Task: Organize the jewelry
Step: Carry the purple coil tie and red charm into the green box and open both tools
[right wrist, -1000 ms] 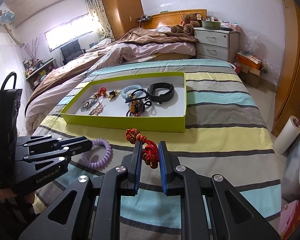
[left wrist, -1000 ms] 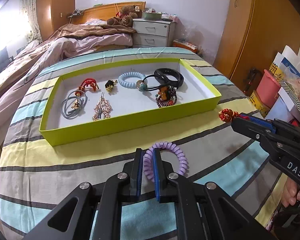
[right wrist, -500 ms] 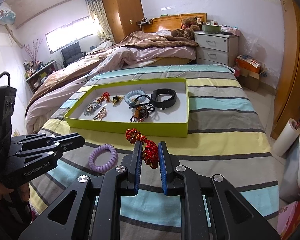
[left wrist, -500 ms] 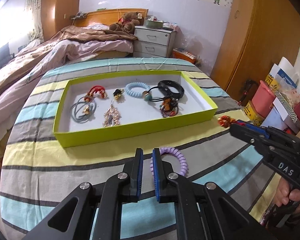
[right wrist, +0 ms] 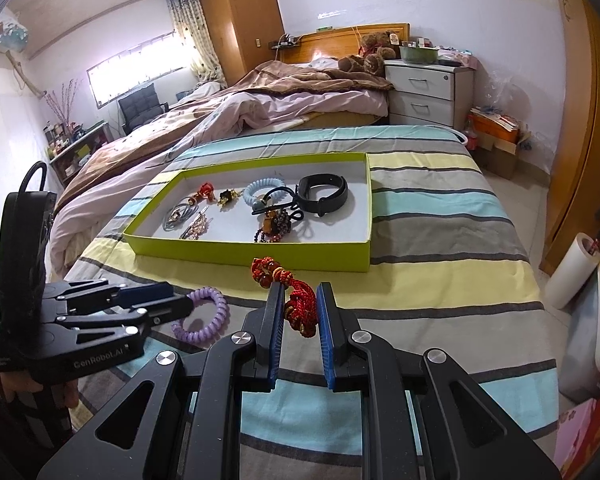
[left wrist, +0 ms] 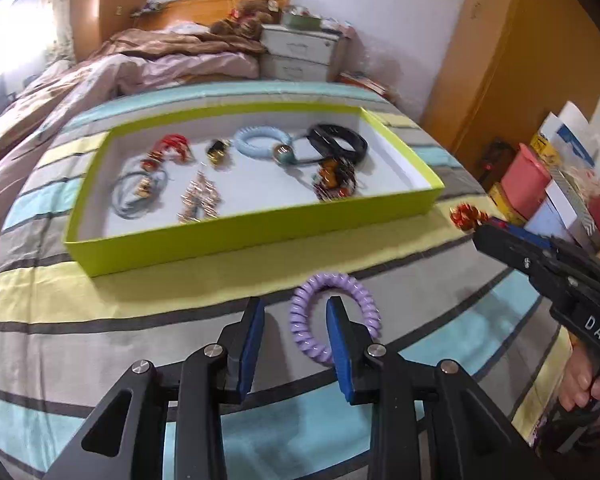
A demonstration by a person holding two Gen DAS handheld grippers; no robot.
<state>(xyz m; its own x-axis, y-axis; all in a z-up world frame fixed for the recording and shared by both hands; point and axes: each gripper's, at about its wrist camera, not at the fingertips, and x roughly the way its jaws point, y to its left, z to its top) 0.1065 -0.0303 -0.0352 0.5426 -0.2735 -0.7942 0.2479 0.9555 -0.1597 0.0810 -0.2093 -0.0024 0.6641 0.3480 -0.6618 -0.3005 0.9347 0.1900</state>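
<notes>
- On the striped bedspread (left wrist: 100, 300), just in front of the lime-green tray (left wrist: 240, 236), lies a purple spiral hair tie (left wrist: 334, 316); the left gripper (left wrist: 296, 344) straddles its near-left arc, one blue pad outside the ring and one inside it.
- The left jaws are opening, with the coil's arc between them but neither pad pressing on it, so the hair tie rests on the bed rather than in a grip.
- The right gripper (right wrist: 298, 320) is clamped partway closed on a red knotted cord ornament (right wrist: 296, 296), held off the bedspread short of the tray's near wall.
- Step in hand, as I judge it: gathering the last loose pieces. Next the left jaws would need to close on the coil's arc and lift; the right must carry its ornament over the wall to a bare patch of tray floor.
- The right wrist view shows the left gripper's (right wrist: 156, 308) tips down at the coil (right wrist: 204, 316); the left view alone shows the gap at each pad.
- The left view shows only the ornament's tip (left wrist: 466, 216) past the right gripper (left wrist: 496, 236), not the clamp.
</notes>
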